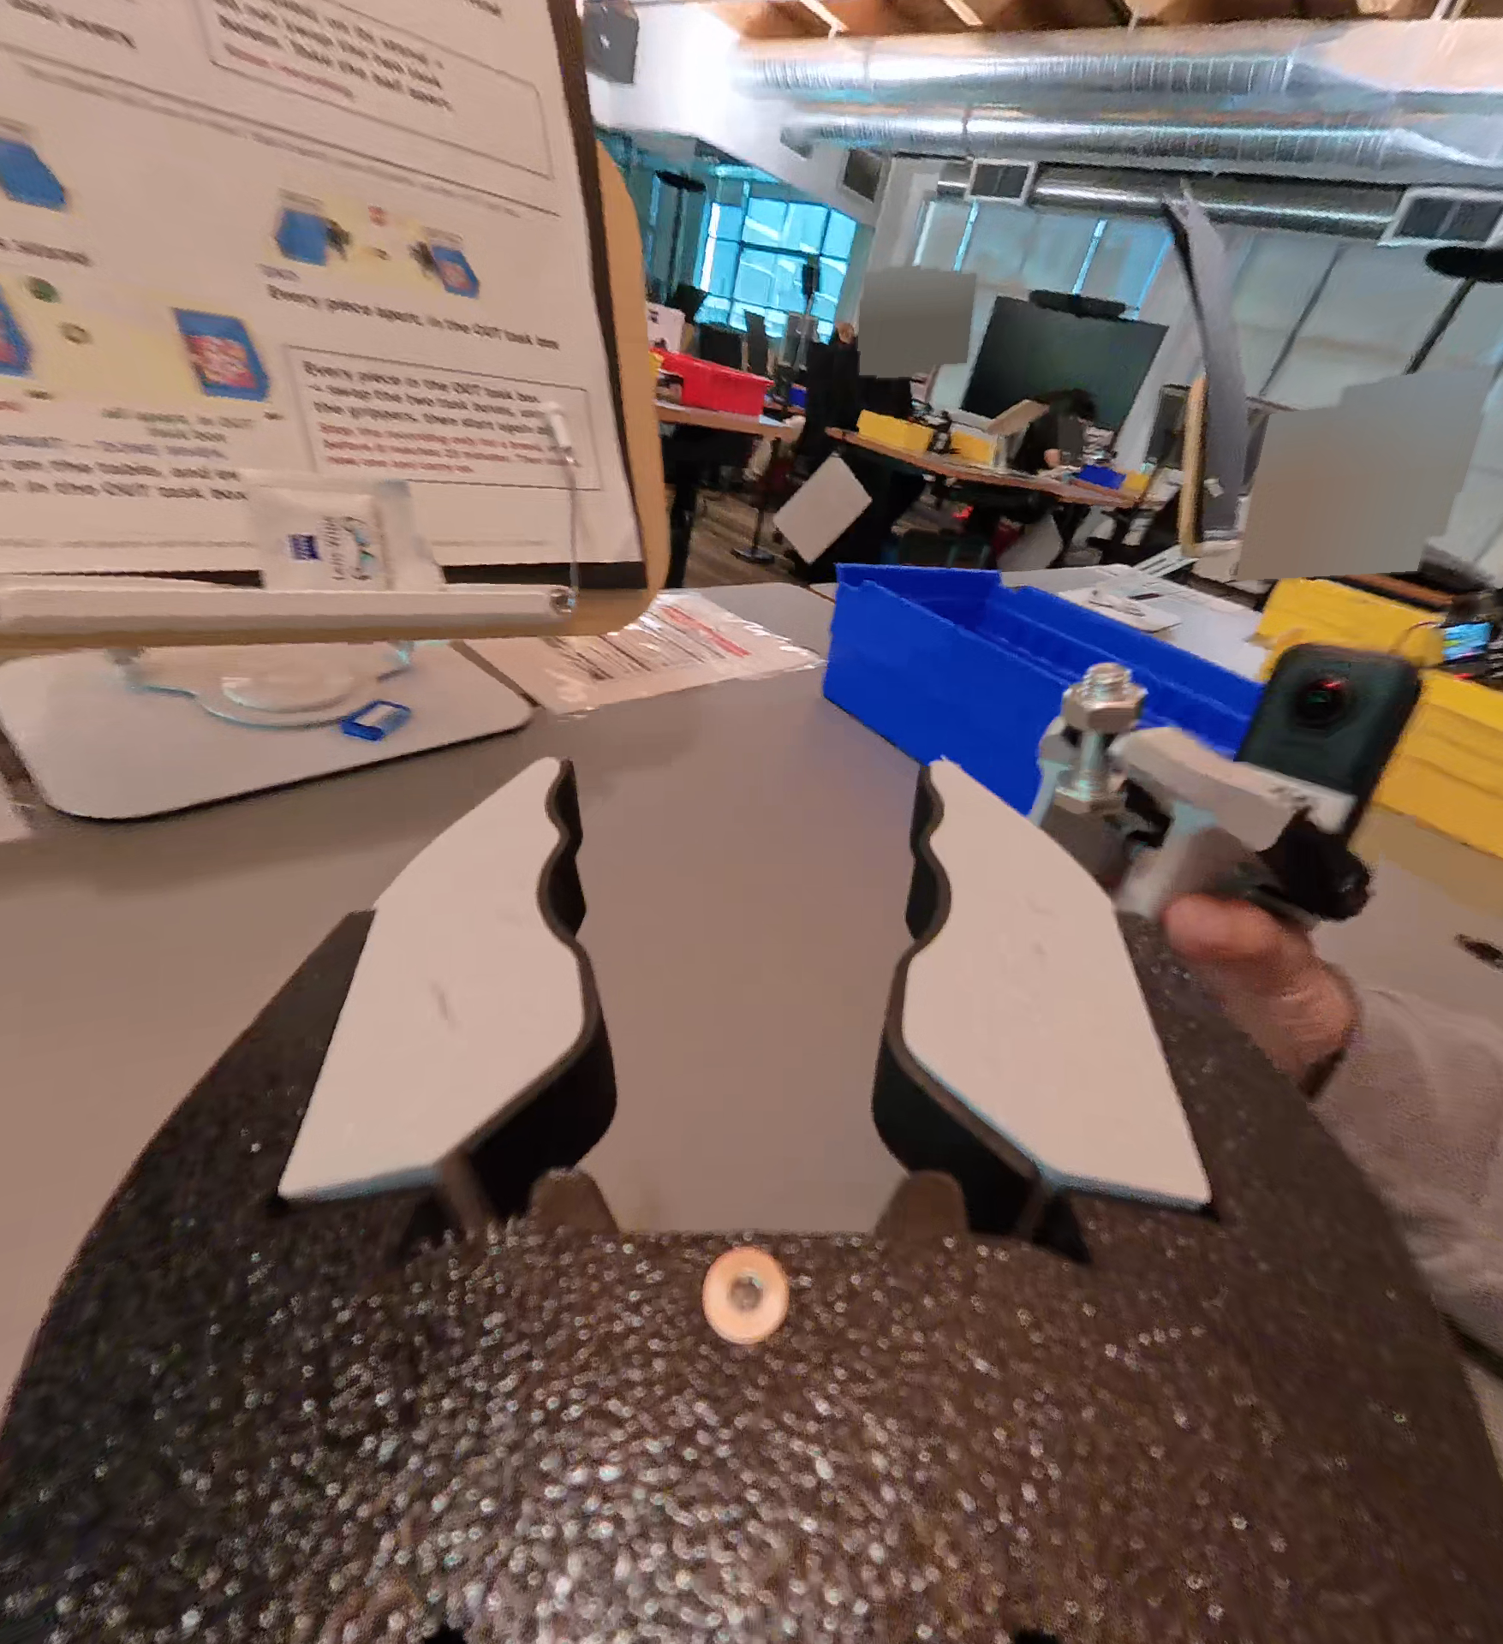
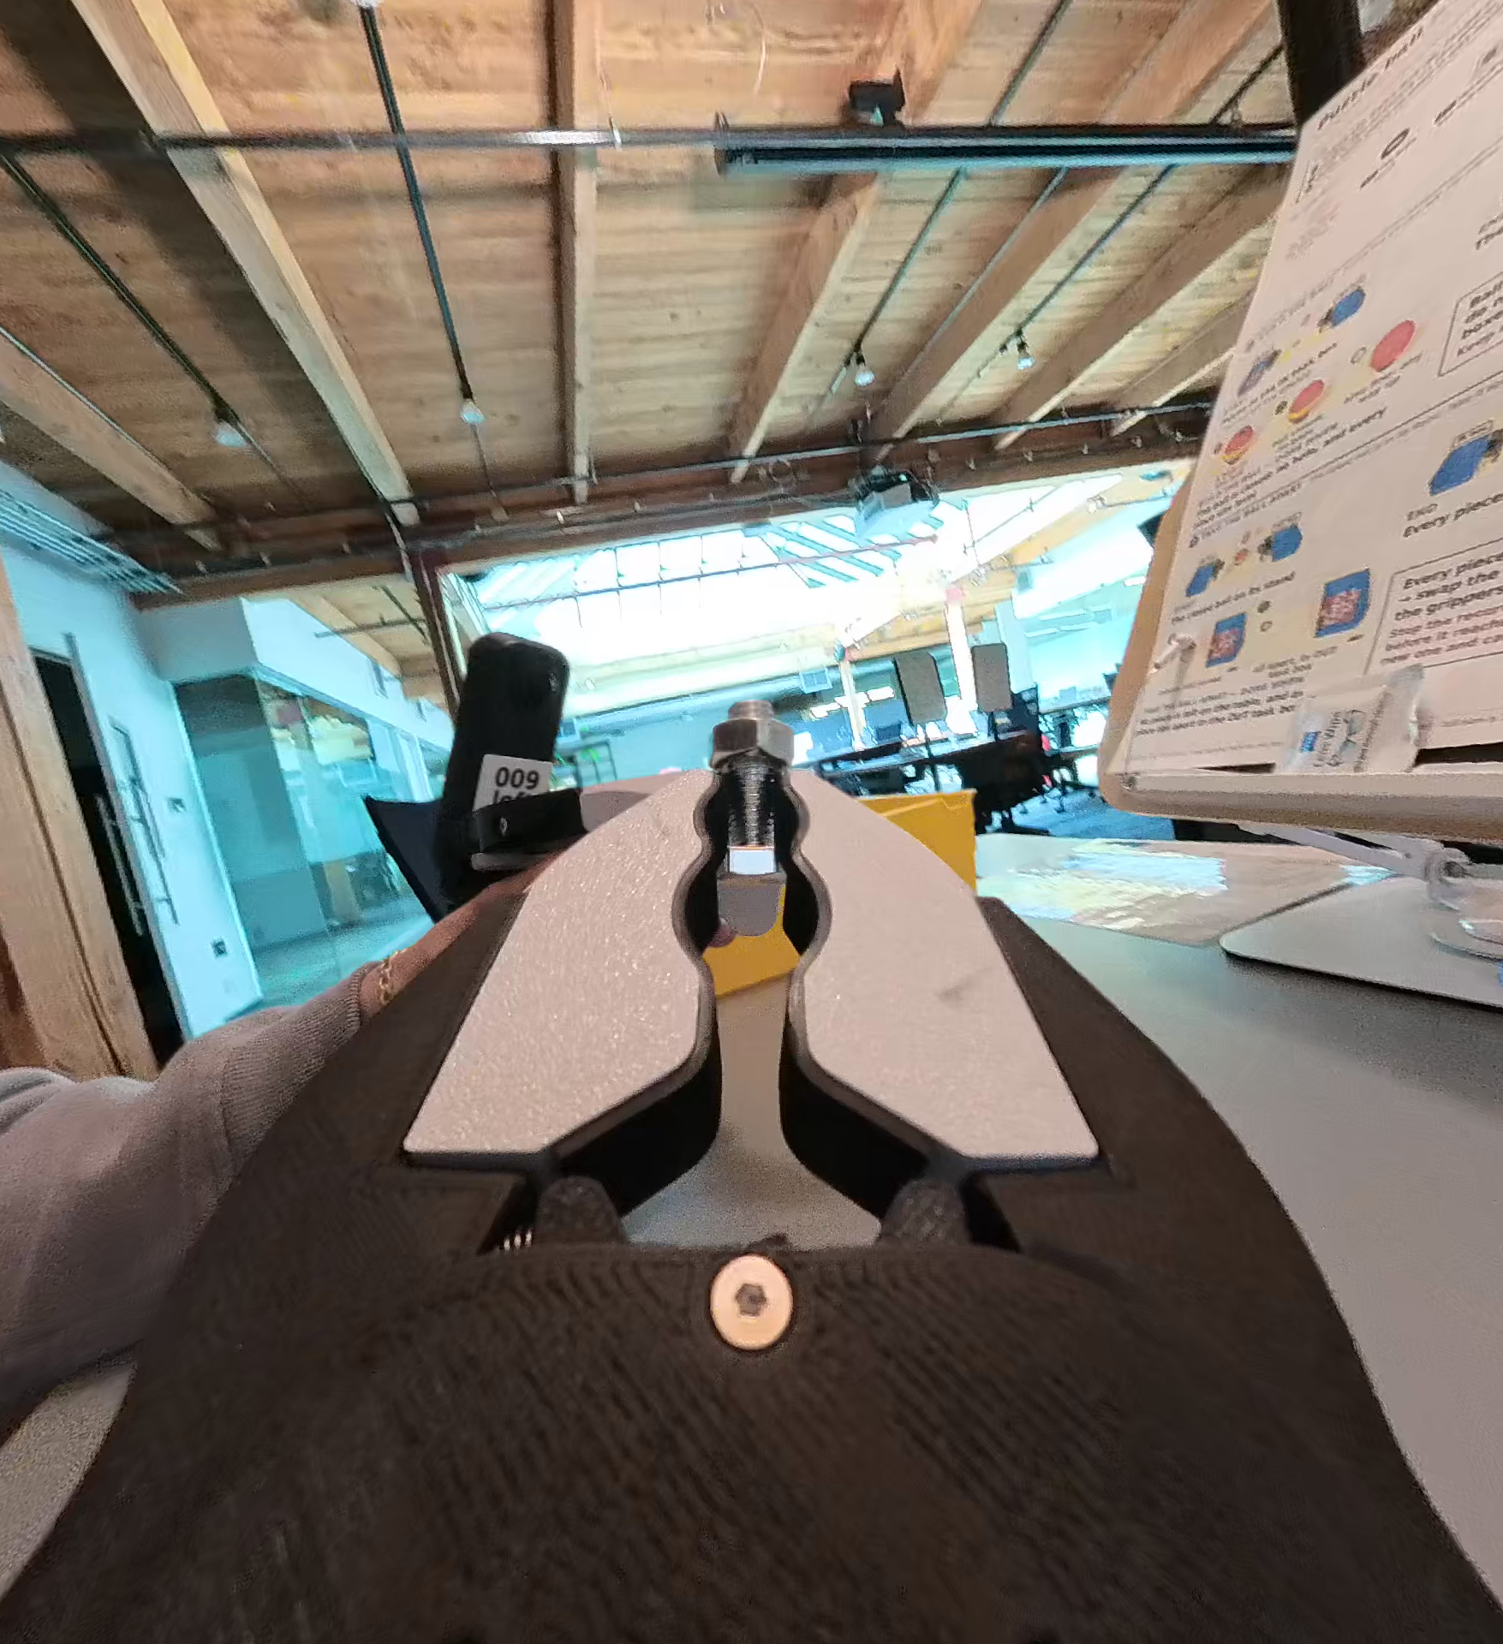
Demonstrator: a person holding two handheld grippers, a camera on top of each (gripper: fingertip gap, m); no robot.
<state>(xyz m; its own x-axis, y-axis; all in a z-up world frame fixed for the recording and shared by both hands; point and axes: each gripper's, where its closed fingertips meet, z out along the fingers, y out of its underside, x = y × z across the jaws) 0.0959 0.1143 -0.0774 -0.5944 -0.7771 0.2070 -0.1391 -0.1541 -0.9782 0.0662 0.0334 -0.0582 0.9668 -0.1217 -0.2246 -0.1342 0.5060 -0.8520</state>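
Two jaws inspected. My left gripper (image 1: 743, 801) stands wide open over bare grey worktop (image 1: 730, 979), gripping nothing, near a blue bin (image 1: 952, 676). My right gripper (image 2: 749, 801) is clamped narrowly on a steel bolt (image 2: 747, 801), its nut (image 2: 751, 744) above the fingertips.

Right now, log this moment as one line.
left hand-held gripper: open, empty, over table | right hand-held gripper: shut on bolt with nut | blue bin behind

A silver threaded steel bolt (image 2: 749, 805) with hex nut (image 2: 752, 740) is clamped upright between the right gripper's (image 2: 749, 792) pads.
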